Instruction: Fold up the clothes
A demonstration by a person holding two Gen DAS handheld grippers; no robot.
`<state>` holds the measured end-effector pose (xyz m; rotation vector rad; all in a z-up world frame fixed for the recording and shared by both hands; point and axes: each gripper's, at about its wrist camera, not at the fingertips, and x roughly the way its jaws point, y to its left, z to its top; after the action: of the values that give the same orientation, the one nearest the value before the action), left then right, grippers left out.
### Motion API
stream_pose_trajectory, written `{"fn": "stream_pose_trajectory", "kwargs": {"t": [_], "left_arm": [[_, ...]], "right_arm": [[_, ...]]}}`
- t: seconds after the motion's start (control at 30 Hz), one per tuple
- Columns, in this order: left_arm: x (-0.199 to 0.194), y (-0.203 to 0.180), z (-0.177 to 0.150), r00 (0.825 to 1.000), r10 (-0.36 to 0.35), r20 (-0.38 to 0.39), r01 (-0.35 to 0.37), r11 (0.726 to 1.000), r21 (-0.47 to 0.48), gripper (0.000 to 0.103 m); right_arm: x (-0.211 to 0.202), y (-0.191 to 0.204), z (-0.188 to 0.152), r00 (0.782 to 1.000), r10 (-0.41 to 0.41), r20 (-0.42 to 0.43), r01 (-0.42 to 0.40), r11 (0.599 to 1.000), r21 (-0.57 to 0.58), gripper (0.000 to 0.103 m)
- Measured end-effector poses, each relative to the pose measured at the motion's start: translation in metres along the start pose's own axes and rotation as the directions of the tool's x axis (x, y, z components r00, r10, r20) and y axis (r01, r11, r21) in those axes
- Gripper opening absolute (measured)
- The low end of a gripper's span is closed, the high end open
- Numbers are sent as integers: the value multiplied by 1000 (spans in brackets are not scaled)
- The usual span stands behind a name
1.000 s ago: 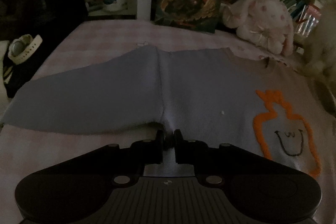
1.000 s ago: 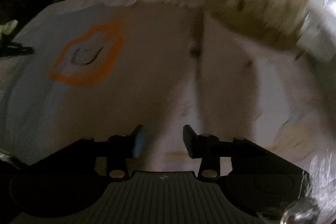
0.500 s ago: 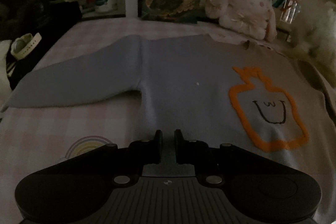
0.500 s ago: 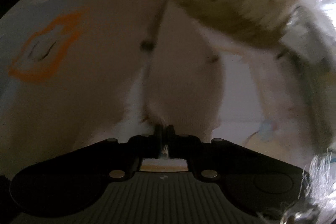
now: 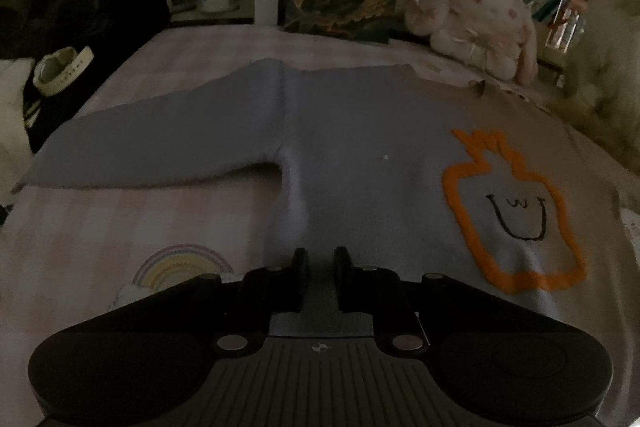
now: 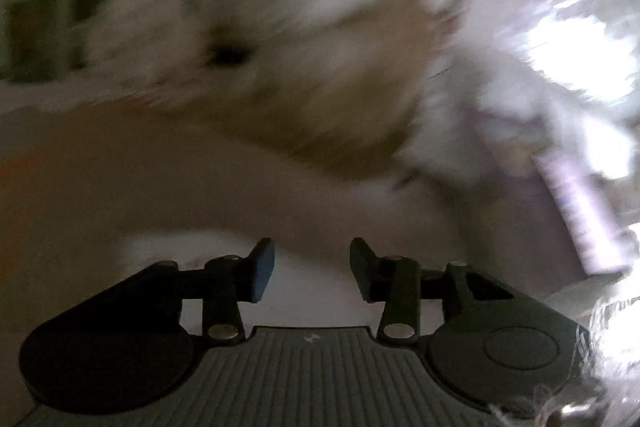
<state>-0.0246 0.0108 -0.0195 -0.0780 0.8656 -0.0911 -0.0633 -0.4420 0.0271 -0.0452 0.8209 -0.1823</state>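
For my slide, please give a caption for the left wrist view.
Left claw above a pale blue sweater with an orange outline design, spread flat on a bed.

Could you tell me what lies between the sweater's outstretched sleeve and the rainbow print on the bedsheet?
Only bare pink checked bedsheet lies between the sleeve and the rainbow print; the left wrist view shows this.

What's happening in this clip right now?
A person with a gripper in each hand is folding a sweater laid flat on a bed. The left gripper hovers at the sweater's lower edge, jaws opening a little, gripping nothing. The right gripper is also opening, nothing between its pads; its view is blurred, with a furry toy ahead. One sleeve lies spread out, not yet folded.
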Motion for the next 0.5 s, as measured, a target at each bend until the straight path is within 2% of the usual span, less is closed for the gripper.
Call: {"fn": "stream_pose_trajectory", "kwargs": {"t": [0.07, 0.17, 0.23, 0.33, 0.4, 0.47, 0.5], "left_arm": [[-2, 2, -2, 1000, -7, -10, 7, 1000, 7, 18], [-6, 3, -5, 1000, -15, -20, 15, 999, 31, 21], [-8, 3, -7, 1000, -16, -24, 17, 999, 44, 21], [-10, 5, -9, 1000, -17, -25, 18, 999, 40, 21], [-11, 8, -10, 999, -28, -27, 28, 999, 28, 21], [-12, 11, -11, 999, -45, -29, 46, 999, 22, 19], [-12, 13, -11, 998, -53, -29, 53, 998, 25, 14]], "right_arm": [[2, 18, -11, 992, 116, -55, -116, 993, 16, 40], [2, 40, -24, 964, 239, -117, -232, 970, 70, 40], [1, 51, -32, 944, 296, -149, -282, 953, 108, 40], [-3, 67, -42, 933, 304, -193, -288, 952, 105, 39], [-7, 76, -49, 931, 297, -212, -286, 955, 82, 34], [-11, 84, -54, 928, 301, -218, -294, 954, 66, 20], [-12, 88, -56, 928, 302, -218, -296, 953, 57, 19]]}}
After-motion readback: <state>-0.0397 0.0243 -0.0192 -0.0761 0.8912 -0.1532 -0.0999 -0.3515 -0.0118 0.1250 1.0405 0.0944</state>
